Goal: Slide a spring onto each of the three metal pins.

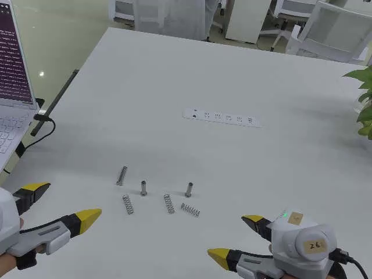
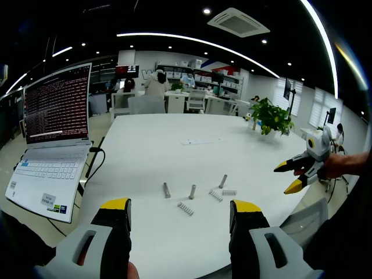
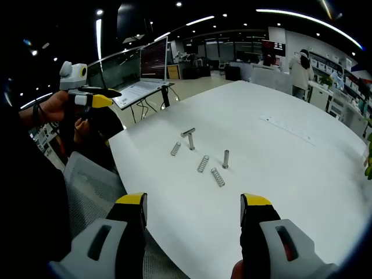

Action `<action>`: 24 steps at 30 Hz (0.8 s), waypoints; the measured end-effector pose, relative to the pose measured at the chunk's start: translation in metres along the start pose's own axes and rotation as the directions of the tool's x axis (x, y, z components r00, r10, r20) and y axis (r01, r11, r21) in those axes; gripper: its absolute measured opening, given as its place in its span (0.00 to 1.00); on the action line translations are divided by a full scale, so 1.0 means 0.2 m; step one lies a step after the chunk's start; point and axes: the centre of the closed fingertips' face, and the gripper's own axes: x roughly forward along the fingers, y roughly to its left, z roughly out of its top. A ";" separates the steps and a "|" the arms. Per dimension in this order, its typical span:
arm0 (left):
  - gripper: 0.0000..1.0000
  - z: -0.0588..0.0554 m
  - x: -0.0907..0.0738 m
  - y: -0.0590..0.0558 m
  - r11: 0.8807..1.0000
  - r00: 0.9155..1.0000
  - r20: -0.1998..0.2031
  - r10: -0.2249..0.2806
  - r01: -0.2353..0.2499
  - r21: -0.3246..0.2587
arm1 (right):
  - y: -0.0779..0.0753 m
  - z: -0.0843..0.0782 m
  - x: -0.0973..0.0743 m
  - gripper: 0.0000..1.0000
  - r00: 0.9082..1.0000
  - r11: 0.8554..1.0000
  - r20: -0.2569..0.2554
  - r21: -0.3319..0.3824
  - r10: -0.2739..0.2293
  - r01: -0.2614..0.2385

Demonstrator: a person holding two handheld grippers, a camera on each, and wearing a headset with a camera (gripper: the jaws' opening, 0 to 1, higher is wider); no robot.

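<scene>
Three metal pins are near the white table's front: one lying flat [image 1: 121, 175] and two upright [image 1: 143, 188] [image 1: 189, 189]. Just in front of them lie three loose springs [image 1: 128, 204] [image 1: 169, 203] [image 1: 190, 210], none on a pin. My left gripper [image 1: 63, 201] hovers open at the lower left, short of the parts. My right gripper [image 1: 235, 237] hovers open at the lower right. The left gripper view looks between its open yellow tips [image 2: 180, 204] at the pins [image 2: 192, 191] and springs [image 2: 215, 195]. The right gripper view has its open gripper [image 3: 193, 200] facing the springs [image 3: 203, 163].
An open laptop [image 1: 11, 87] sits at the table's left edge with a black cable [image 1: 43, 131] beside it. A white power strip [image 1: 221, 117] lies beyond the pins. A green plant [image 1: 365, 99] stands at the right edge. White chairs are behind the table.
</scene>
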 end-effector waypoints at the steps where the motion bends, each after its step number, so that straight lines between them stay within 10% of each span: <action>1: 0.65 0.00 0.00 0.00 1.000 1.000 -0.001 0.000 0.000 0.001 | 0.00 0.00 0.00 0.63 1.000 1.000 -0.001 -0.001 0.001 -0.001; 24: 0.65 -0.01 -0.02 0.02 1.000 1.000 -0.004 -0.002 0.003 0.007 | 0.04 0.01 0.02 0.63 1.000 1.000 0.002 -0.010 0.010 -0.010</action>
